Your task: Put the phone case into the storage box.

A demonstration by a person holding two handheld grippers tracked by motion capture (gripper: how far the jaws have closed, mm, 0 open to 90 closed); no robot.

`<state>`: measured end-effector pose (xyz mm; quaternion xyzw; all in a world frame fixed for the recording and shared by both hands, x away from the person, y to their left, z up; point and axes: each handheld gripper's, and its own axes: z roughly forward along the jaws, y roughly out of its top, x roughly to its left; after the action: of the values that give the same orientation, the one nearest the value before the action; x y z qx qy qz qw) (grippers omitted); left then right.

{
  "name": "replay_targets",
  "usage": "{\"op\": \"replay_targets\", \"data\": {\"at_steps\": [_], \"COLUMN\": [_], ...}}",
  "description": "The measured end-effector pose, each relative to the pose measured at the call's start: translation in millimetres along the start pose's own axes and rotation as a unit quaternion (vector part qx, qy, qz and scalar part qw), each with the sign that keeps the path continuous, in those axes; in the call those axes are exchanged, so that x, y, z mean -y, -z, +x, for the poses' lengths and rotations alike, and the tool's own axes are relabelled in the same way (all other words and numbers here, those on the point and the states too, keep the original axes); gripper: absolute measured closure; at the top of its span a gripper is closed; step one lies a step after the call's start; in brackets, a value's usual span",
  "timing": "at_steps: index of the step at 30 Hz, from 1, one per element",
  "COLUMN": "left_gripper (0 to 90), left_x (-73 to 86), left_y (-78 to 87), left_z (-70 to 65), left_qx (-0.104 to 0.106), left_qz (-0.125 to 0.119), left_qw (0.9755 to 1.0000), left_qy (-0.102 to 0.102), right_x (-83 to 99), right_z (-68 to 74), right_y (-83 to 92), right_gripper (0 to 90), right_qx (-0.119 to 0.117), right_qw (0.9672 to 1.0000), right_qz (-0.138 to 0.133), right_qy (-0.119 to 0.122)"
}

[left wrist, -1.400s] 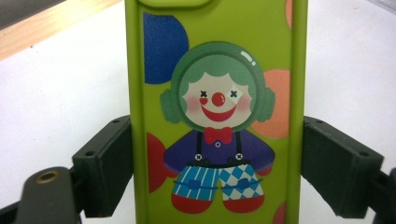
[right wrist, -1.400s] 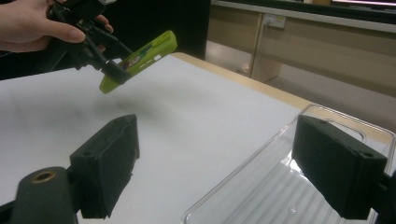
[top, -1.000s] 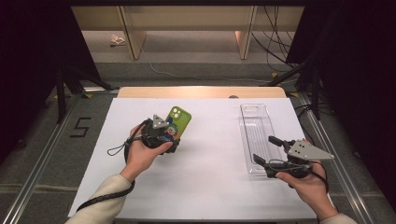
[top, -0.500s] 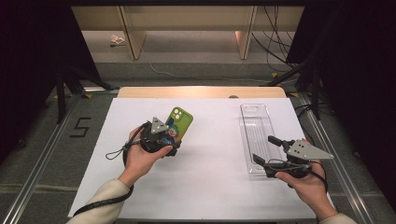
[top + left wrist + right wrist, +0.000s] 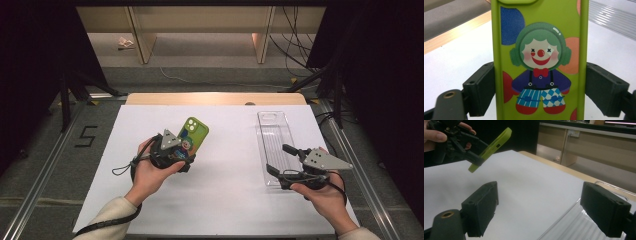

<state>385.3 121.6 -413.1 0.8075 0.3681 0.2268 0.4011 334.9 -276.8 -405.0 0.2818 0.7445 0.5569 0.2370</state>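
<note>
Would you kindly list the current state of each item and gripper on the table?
Green clown-print phone case: clamped by its long edges, lifted off the table, tilted, back side up.
Left gripper: shut on the case.
Right gripper: open, nothing between the fingers.
Clear ribbed plastic tray: flat on the white table, empty.

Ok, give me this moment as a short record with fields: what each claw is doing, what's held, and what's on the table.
left claw: shut on the green phone case, one pad on each long edge
case pose: lifted off the table, tilted, clown print facing the left gripper view
right claw: open, nothing between its jaws, over the near end of the clear plastic tray
tray: lying flat on the white table, right side
hands: apart, one at each side of the table
</note>
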Motion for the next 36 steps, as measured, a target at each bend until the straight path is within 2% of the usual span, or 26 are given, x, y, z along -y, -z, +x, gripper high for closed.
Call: {"op": "replay_targets", "data": {"at_steps": [16,36], "left_gripper": [16.3,16.3], "left_x": [-4.7,-7.1], "left_y": [2.3,1.9], "left_z": [-14.9,-29.7], "left_qx": [0.018,0.036], "left_qz": [-0.012,-0.011], "left_qw": [0.9997,0.9989], "left_qy": [-0.012,-0.028], "right_x": [-12.5,-24.3], "right_z": [11.2,24.6], "right_y": [-18.5,-40.3], "right_gripper": [16.0,16.0], "right_qx": [-0.016,-0.04], "right_qw": [0.9998,0.9991], "right_qz": [-0.008,-0.014], "right_qy": [-0.001,-0.004]}}
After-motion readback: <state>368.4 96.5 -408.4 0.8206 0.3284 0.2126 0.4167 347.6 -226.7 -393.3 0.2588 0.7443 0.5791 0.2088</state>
